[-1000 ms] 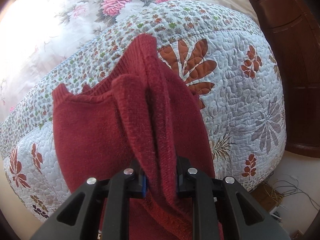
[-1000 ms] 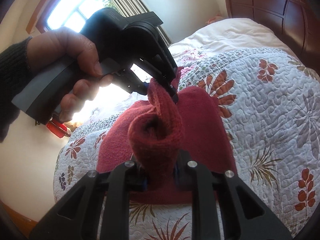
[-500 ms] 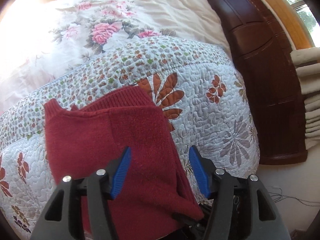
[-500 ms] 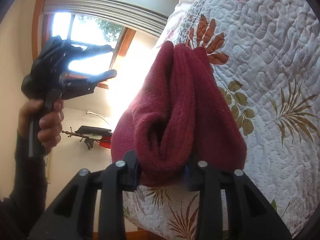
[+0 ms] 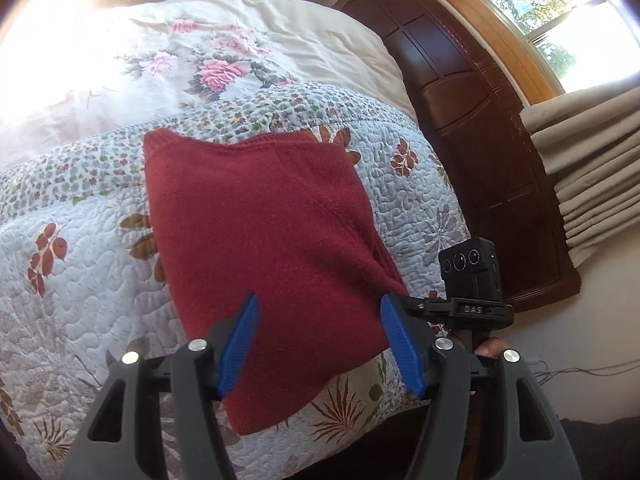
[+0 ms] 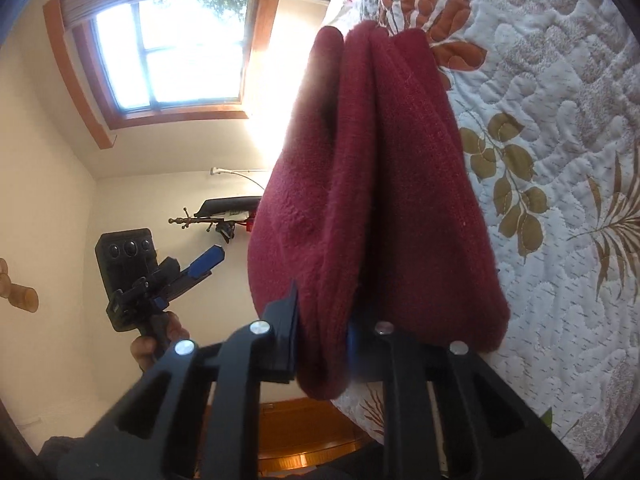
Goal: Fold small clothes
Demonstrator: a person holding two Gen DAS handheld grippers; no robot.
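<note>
Left wrist view shows the left gripper [image 5: 320, 344] with its blue-padded jaws spread wide and empty, hovering over the near edge of a dark red sweater [image 5: 264, 240]. That sweater lies folded on the quilted floral bedspread [image 5: 72, 272], with a rose-print duvet [image 5: 192, 64] beyond it and a dark wooden headboard [image 5: 472, 128] at far right. Right wrist view shows the right gripper [image 6: 324, 344] with jaws clamped on a bunched fold of the sweater [image 6: 380, 200], lifting that edge off the bedspread [image 6: 560, 160]. At left a hand [image 6: 154, 346] holds the left gripper [image 6: 192, 270] below a window [image 6: 168, 48].
</note>
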